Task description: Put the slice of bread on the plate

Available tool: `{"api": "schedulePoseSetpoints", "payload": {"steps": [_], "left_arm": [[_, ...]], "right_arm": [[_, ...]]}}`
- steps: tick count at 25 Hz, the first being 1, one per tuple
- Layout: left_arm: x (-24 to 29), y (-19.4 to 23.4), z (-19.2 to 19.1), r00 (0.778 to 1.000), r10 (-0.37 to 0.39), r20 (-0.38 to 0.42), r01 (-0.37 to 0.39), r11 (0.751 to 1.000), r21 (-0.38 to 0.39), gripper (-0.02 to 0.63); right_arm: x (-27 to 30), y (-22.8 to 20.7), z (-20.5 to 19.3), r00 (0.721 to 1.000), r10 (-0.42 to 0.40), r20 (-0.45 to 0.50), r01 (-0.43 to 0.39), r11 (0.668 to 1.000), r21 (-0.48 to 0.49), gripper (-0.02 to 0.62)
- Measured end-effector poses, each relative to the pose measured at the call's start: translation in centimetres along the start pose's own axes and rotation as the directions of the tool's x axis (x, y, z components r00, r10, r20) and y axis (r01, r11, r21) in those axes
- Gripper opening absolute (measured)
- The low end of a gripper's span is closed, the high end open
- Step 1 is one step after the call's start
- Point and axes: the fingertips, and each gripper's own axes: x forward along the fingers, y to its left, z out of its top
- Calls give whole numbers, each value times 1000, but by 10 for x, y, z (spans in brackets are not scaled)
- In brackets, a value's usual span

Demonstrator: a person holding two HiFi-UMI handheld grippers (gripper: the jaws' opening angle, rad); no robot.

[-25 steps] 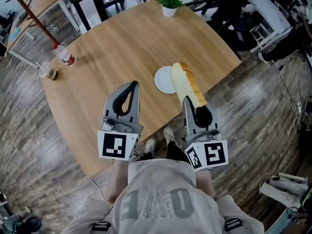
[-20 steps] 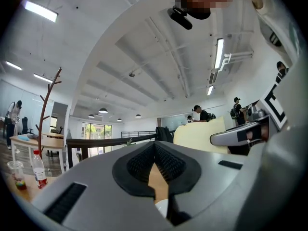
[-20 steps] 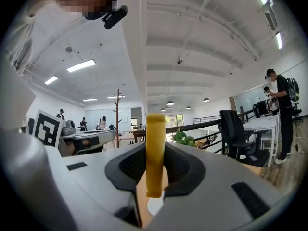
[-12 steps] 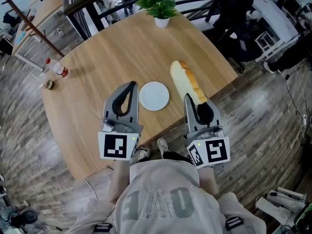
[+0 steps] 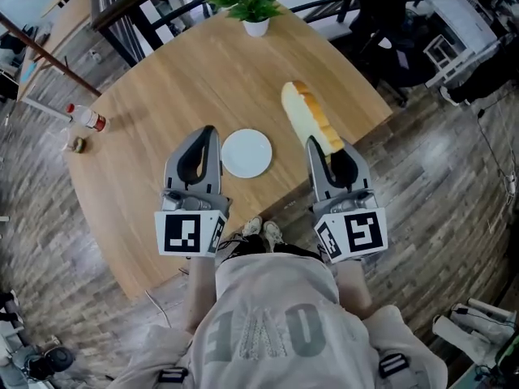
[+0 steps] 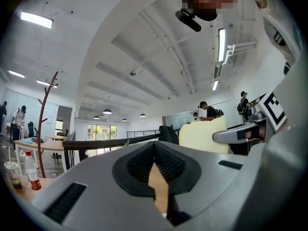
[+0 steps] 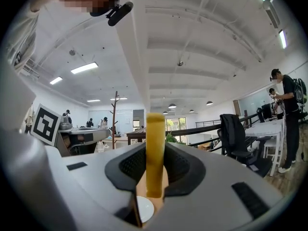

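Note:
The slice of bread (image 5: 306,118), pale with a golden crust, stands on edge in my right gripper (image 5: 319,144), which is shut on it above the table to the right of the plate. In the right gripper view the bread (image 7: 155,129) shows edge-on between the pads, with the white plate (image 7: 144,208) low and to the left. The round plate (image 5: 246,153) lies bare on the wooden table (image 5: 162,79), between the two grippers. My left gripper (image 5: 208,131) hovers just left of the plate, shut and holding nothing. From the left gripper view the bread (image 6: 204,136) shows at the right.
A potted plant (image 5: 251,2) stands at the table's far edge. A bottle (image 5: 85,118) and a small cup (image 5: 79,144) sit at the left edge. Dark chairs and a railing stand beyond the table. Wooden floor lies below the near edge.
The bread overlapped the plate's right rim a second ago; now it stands apart to the plate's right. Both grippers have shifted level, and the plate now lies between them.

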Motion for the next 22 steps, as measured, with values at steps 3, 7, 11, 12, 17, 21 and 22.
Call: {"api": "schedulePoseSetpoints", "payload": {"steps": [3,7,11,12,17,21,22], "left_arm": [[1,4,9,1000,-9,25,9,1000,-8,6],[0,8,13,999,-14,38,15,1000,-10,6],[-3,15,11,999,-7,44,9,1000,-24,6],[-5,16,10,999,-7,44,8,1000,-28,7],[-11,18,6,999,-10,42,12,999,-41,8],[-17,22,2,999,-3,47,5,999,-49,6],[-18,24,1,999,0,46,3,999,-50,6]], "right_arm": [[2,4,3,1000,-2,0,2,1000,-16,91],[8,13,5,1000,4,-3,-4,999,-45,91],[15,26,7,1000,27,-12,-28,996,-88,91],[17,30,7,999,30,-18,-32,994,-107,91],[31,48,4,997,27,-73,-47,955,-291,91],[39,60,-7,988,-4,-154,-74,866,-495,91],[42,63,-9,987,-9,-159,-79,840,-537,91]]}}
